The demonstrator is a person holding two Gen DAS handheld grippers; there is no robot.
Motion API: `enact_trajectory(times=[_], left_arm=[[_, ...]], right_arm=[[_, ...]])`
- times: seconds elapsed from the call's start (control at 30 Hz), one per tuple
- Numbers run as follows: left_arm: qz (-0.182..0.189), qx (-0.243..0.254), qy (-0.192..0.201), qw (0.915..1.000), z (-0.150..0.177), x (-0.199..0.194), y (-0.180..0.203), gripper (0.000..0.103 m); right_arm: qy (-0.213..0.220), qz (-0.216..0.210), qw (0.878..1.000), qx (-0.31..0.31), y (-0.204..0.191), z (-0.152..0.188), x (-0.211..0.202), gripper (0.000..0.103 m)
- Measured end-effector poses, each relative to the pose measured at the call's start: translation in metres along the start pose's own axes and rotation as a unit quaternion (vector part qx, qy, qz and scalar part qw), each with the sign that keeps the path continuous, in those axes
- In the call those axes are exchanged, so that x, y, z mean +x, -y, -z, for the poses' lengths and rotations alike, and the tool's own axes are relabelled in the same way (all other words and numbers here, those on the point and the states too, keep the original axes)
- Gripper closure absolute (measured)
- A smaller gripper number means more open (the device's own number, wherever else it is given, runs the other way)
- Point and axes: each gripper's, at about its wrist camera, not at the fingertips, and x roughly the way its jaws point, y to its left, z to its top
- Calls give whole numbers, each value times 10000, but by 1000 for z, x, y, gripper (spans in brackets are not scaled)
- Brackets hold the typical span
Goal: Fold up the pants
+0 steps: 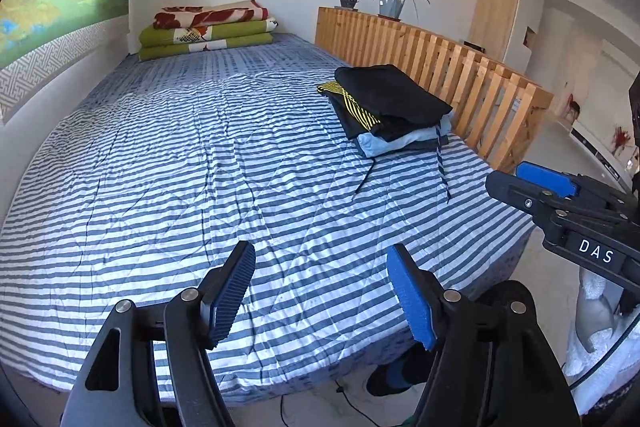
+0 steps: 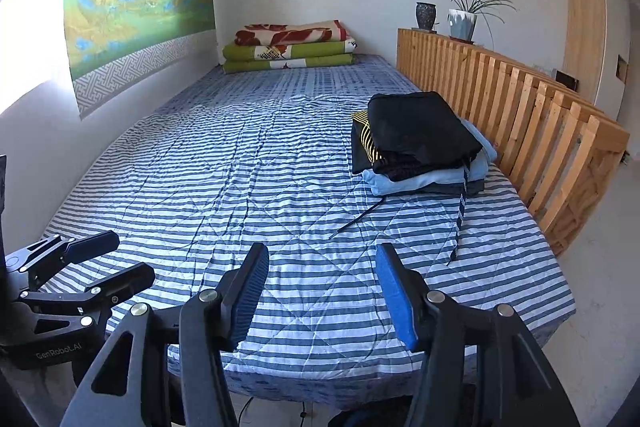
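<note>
A stack of folded clothes (image 1: 396,115) (image 2: 420,147) lies on the right side of the striped bedspread (image 1: 180,167) (image 2: 240,167), close to the wooden rail. Folded black pants (image 1: 392,91) (image 2: 420,127) top the stack, above a yellow-striped black piece and a light blue one. Two dark drawstrings (image 1: 442,167) (image 2: 460,211) trail from the stack toward the bed's front edge. My left gripper (image 1: 324,291) (image 2: 116,261) hovers open over the near edge of the bed, nothing between its pads. My right gripper (image 2: 324,291) (image 1: 520,183) is open beside it, also holding nothing, well short of the stack.
Folded blankets (image 1: 208,31) (image 2: 288,47) sit at the far end of the bed. A slatted wooden rail (image 1: 440,67) (image 2: 520,99) runs along the right side with two plant pots (image 1: 392,3) (image 2: 462,23) on top. A person's foot (image 1: 396,375) stands on the floor below the bed edge.
</note>
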Motion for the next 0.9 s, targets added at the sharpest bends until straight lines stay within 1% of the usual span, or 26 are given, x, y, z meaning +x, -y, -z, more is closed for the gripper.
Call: enact_trajectory(times=[0.1,0.23,0.33,0.47,0.67,0.9], left_arm=[[-30,-31,0,10000,6,-5,-3,27],[-78,-37,5,10000,10,-11,-6,27],[-127,-12,24,9999,10,-14,-7,26],[-150,-73,44,9999,10,-18,-13,23],[-230,-96,44,9997,11,-17,-18,20],[-199,-81,3,9998,7,-10,-16,18]], right_arm=[[-25,-31,10000,-49,-6,4,-2,49],[-41,-5,9999,-121,-12,6,-2,49],[-28,21,9999,-152,-15,6,-3,49],[-7,22,9997,-223,-19,6,-4,49],[-12,-11,9998,-214,-21,3,1,49],[-17,2,9998,-194,-20,5,4,48]])
